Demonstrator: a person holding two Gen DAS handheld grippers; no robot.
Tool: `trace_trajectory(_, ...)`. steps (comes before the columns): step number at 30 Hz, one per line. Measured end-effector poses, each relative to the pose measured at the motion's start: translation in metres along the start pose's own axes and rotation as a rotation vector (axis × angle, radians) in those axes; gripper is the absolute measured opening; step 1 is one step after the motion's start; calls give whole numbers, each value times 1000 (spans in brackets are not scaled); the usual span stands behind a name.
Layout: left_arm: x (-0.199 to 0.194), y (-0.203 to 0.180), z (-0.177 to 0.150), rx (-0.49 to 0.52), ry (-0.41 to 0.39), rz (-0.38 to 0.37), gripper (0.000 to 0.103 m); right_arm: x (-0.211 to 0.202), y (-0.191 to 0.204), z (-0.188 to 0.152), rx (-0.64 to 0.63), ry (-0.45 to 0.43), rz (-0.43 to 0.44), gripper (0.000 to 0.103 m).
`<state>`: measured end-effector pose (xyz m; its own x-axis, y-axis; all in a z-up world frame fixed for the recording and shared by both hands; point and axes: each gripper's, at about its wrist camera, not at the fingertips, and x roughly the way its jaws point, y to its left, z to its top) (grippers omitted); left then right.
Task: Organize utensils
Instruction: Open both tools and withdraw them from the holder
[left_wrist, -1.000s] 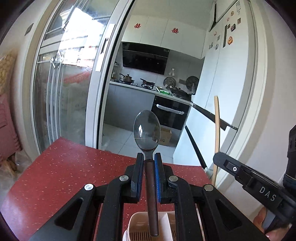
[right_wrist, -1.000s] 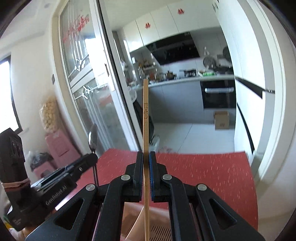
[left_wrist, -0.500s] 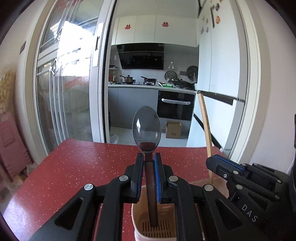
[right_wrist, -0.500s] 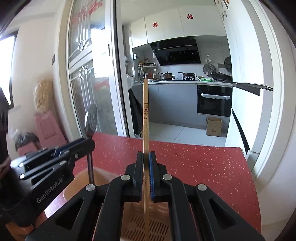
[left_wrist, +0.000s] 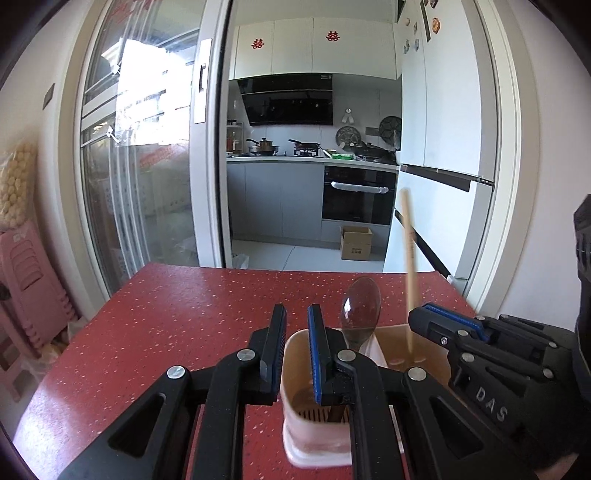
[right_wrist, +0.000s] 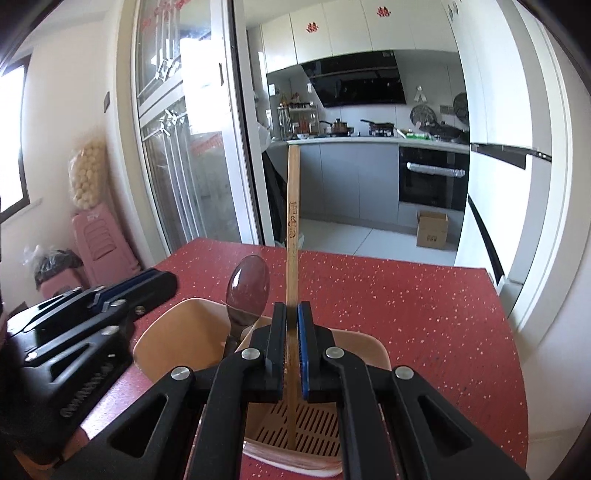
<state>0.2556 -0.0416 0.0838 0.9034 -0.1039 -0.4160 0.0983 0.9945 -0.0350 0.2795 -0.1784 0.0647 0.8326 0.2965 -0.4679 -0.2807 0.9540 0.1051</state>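
The red speckled surface (left_wrist: 192, 317) carries a beige utensil holder (left_wrist: 295, 369) at 6 o'clock in both wrist views. The left gripper (left_wrist: 296, 345) hangs over it with jaws apart, holding nothing, and the right gripper (right_wrist: 291, 347) is clamped on an upright wooden chopstick (right_wrist: 293, 206) whose lower end reaches the holder's slotted floor. The metal spoon (left_wrist: 360, 308) stands in the holder — bowl up, at 1 o'clock from the left gripper.
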Motion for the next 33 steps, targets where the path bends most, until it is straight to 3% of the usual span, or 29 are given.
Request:
trace_trajectory(2, -8, 1, -1, 5, 13, 5, 41, -3, -2, 1, 11, 11, 1, 32)
trace_trajectory(4, -14, 3, -3, 4, 37, 2, 41, -10, -4, 3, 31, 8, 5, 41)
trace_trajectory(7, -21, 7, -9, -8, 97, -11, 41, -21, -6, 4, 57, 17, 6, 42)
trace_trajectory(14, -53, 19, -46, -22, 211, -12, 42, -59, -11, -15, 123, 88, 8, 55)
trace_trajectory(18, -72, 28, -79, -57, 287, -8, 42, -81, -11, -41, 155, 160, -1, 57)
trace_trajectory(27, -106, 41, -131, -77, 373, 15, 42, -114, -4, -112, 202, 316, -14, 57)
trace_trajectory(28, -108, 42, -135, -82, 382, 16, 60, -117, -4, -120, 204, 330, -18, 57)
trace_trajectory(29, -111, 46, -141, -90, 393, 18, 103, -119, -3, -127, 206, 342, -23, 57)
trace_trajectory(33, -125, 53, -149, -115, 366, 44, 103, -123, -4, -143, 222, 383, -38, 61)
